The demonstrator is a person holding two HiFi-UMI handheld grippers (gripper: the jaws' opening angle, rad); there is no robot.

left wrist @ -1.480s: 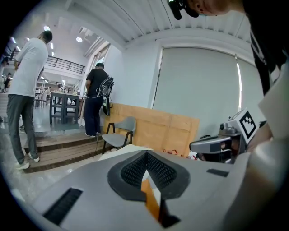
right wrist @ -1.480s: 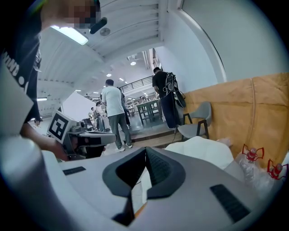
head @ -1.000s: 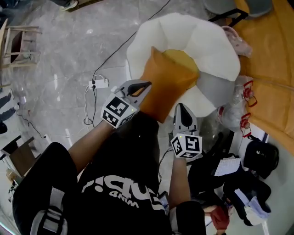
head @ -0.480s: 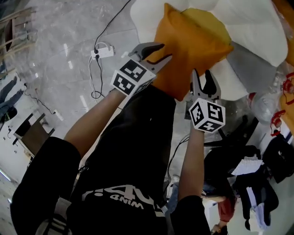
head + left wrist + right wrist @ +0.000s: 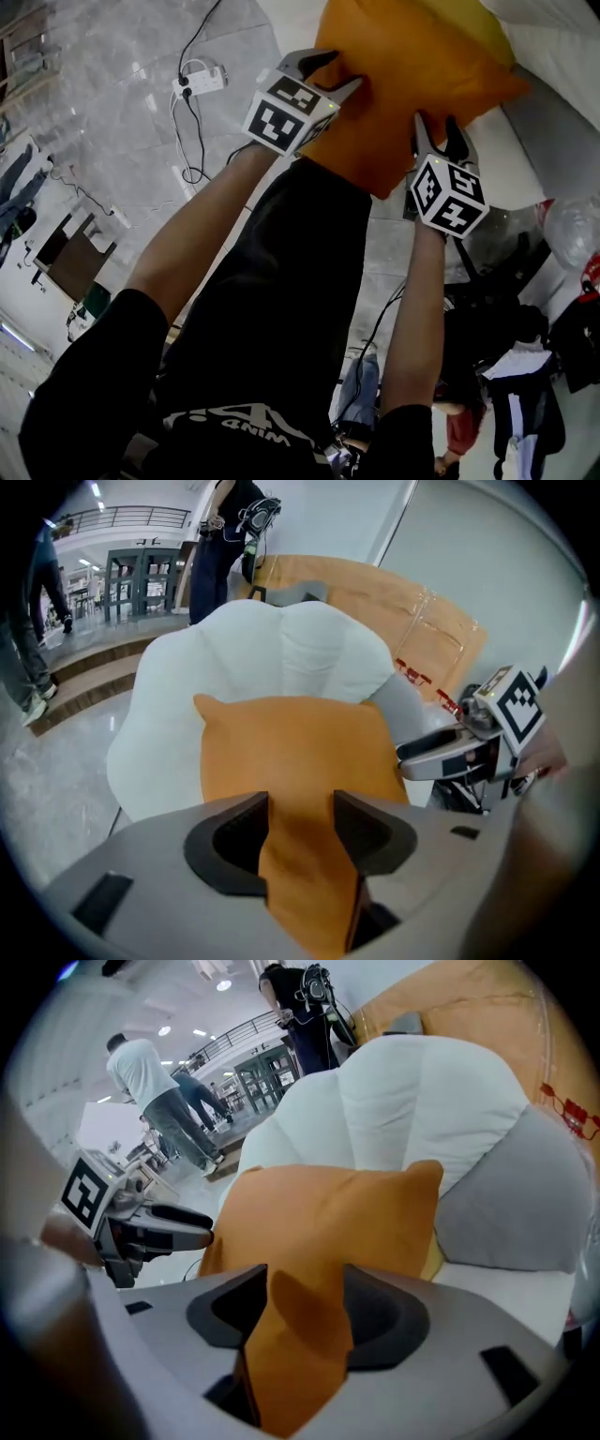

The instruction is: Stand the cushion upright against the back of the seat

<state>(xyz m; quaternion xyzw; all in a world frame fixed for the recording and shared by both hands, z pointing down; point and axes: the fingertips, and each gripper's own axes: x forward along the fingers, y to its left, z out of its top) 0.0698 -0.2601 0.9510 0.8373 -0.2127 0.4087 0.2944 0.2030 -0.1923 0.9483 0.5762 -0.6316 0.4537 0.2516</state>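
Note:
The orange cushion (image 5: pixel 403 84) leans on the white petal-shaped chair (image 5: pixel 553 47), its near edge toward me. My left gripper (image 5: pixel 333 73) is at its left edge and my right gripper (image 5: pixel 439 131) at its lower right edge. In the left gripper view the cushion's (image 5: pixel 300 752) edge lies between the left gripper's (image 5: pixel 300 813) jaws, which are opening. In the right gripper view a fold of the cushion (image 5: pixel 328 1213) sits likewise between the right gripper's (image 5: pixel 305 1283) opening jaws. The white chair back (image 5: pixel 281 649) rises behind the cushion.
A grey cushion (image 5: pixel 525 1204) lies on the seat's right side. A power strip (image 5: pixel 199 82) with cables is on the marble floor at the left. Bags and clothes (image 5: pixel 525 375) are piled at the right. People (image 5: pixel 164 1101) stand in the background.
Both grippers have come down with the cushion toward the seat. Their jaws, pinched on its edge before, now stand wide apart.

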